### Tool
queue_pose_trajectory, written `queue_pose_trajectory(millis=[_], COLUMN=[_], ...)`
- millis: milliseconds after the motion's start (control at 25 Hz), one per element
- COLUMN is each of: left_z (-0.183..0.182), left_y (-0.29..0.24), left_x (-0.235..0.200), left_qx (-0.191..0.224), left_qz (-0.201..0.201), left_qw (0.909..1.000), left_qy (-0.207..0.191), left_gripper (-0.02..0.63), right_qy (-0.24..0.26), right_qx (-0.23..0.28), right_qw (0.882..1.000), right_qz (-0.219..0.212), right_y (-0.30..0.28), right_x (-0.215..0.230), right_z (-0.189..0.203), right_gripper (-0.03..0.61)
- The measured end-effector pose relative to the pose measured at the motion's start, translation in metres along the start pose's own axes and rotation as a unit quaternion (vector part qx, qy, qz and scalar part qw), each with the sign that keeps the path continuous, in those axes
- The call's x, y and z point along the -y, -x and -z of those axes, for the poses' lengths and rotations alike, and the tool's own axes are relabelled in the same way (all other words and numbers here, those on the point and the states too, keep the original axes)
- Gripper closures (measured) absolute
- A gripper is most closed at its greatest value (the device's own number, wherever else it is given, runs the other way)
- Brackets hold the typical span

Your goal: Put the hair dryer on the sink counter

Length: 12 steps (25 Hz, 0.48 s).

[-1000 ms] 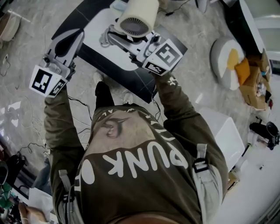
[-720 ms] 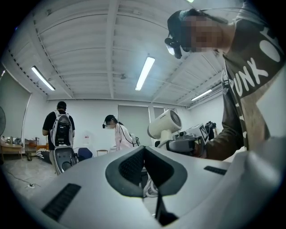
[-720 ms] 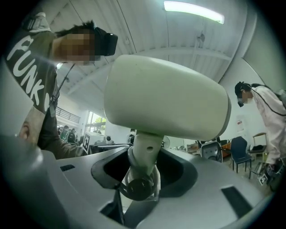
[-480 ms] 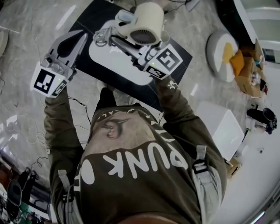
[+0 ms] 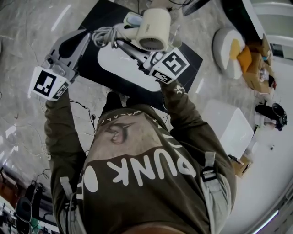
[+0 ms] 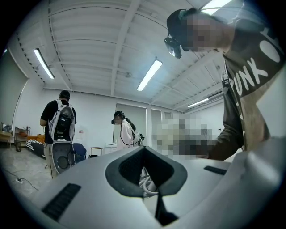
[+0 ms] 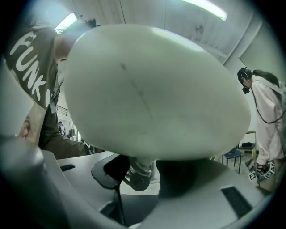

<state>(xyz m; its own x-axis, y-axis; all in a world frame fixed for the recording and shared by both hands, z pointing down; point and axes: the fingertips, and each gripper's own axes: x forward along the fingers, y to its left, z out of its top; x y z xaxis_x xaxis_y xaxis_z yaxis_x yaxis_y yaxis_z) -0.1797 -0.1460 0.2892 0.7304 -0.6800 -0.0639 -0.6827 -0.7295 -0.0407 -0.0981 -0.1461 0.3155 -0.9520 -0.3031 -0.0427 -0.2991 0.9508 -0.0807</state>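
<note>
Cream hair dryer hangs tilted above the dark sink counter, grille towards the near side, cord coiled to its left

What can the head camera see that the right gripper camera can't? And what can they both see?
Only the head view shows the black sink counter with its white basin, and the left gripper, shut on nothing. Only the right gripper view shows a person in a white jacket and a blue chair behind. Both show the cream hair dryer, clamped in the right gripper, and the holder's brown shirt.
</note>
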Motion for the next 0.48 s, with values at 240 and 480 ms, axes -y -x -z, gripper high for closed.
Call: queue_pose_trajectory(millis=[240, 480], left_z=[0.004, 0.011], left_y=[-0.003, -0.003], left_x=[-0.024, -0.034], left_qx=[-0.011, -0.022], left_qz=[-0.019, -0.041], left_qw=[0.9998, 0.9989], left_qy=[-0.004, -0.002], left_gripper=[0.623, 0.623], right_qy=[0.000, -0.002], right_qx=[-0.012, -0.030], right_qw=[1.000, 0.999], right_qz=[-0.010, -0.021], right_y=[-0.011, -0.022], right_x=[0.023, 0.039], right_z=[0.010, 0.034], right_gripper=[0.388, 0.388])
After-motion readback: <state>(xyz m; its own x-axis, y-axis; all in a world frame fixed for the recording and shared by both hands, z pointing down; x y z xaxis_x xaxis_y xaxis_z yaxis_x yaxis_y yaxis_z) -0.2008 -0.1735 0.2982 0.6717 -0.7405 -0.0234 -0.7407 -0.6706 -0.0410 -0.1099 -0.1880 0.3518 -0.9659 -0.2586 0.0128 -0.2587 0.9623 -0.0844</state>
